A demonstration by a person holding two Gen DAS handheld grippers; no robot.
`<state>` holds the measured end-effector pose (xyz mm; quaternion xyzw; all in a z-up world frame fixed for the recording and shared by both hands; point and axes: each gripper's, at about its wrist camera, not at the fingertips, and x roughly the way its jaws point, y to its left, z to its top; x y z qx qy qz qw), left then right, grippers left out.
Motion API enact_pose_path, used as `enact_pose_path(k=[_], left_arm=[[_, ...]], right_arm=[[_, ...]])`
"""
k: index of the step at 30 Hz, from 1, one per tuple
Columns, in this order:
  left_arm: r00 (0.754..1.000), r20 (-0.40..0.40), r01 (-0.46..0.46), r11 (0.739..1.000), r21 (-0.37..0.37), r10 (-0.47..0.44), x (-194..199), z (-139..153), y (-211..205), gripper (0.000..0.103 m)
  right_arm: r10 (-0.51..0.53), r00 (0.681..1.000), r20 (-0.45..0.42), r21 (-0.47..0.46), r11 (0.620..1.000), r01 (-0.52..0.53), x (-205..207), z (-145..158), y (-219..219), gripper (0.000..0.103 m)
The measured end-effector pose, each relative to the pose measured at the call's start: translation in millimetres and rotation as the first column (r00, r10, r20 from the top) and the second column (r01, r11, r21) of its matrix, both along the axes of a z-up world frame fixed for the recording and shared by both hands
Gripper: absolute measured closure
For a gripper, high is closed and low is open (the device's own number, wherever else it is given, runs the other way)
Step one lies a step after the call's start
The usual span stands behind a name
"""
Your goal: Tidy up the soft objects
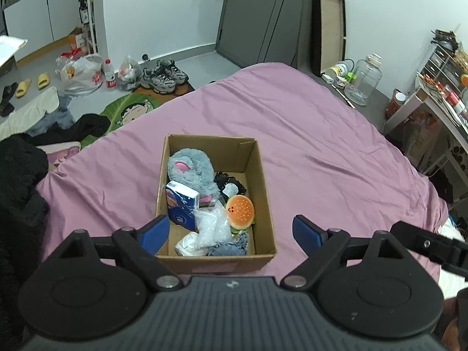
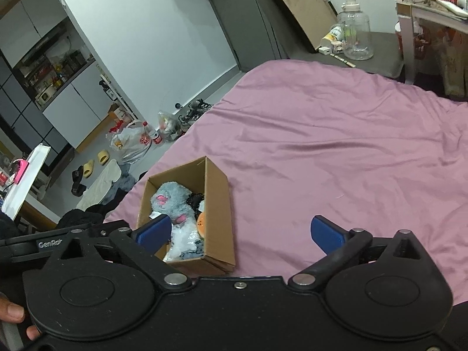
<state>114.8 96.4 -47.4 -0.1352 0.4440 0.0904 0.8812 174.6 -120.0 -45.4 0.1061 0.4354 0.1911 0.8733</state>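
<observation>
An open cardboard box (image 1: 264, 175) (image 2: 218, 201) sits on the pink bedsheet (image 1: 321, 152) (image 2: 336, 152). Inside lie a grey fluffy plush (image 1: 190, 169) (image 2: 172, 197), a blue tissue pack (image 1: 181, 204), a burger plush (image 1: 241, 209), a clear plastic bag (image 1: 212, 228) and grey cloth (image 1: 231, 247). My left gripper (image 1: 231, 231) hovers open above the box's near end, with nothing between its fingers. My right gripper (image 2: 244, 232) is open and empty too, just right of the box's near corner.
Black clothing (image 1: 20, 181) lies at the bed's left edge. On the floor are shoes (image 1: 163, 76), plastic bags (image 1: 82, 73), slippers (image 1: 32, 83) and a green mat (image 1: 128, 108). A large clear jar (image 1: 364, 77) stands on a grey surface past the bed. A cluttered shelf (image 1: 438, 87) is at right.
</observation>
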Motion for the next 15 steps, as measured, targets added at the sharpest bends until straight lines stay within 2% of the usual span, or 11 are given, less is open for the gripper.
enact_pose_path(k=[5,7,15], left_arm=[[1.0,0.018,0.019,1.0,0.018,-0.02,-12,9,-13,0.006],[0.999,0.023,0.027,0.999,0.028,-0.028,-17,12,-18,0.001],[0.998,0.051,0.046,0.998,0.052,-0.049,-41,21,-30,0.001]], right_arm=[[-0.012,1.0,0.02,-0.007,1.0,0.012,-9,8,-15,0.0],[-0.017,0.999,0.027,-0.012,1.0,0.017,-13,11,-21,0.0],[-0.026,0.997,0.077,-0.057,0.998,0.03,-35,25,-32,0.0]])
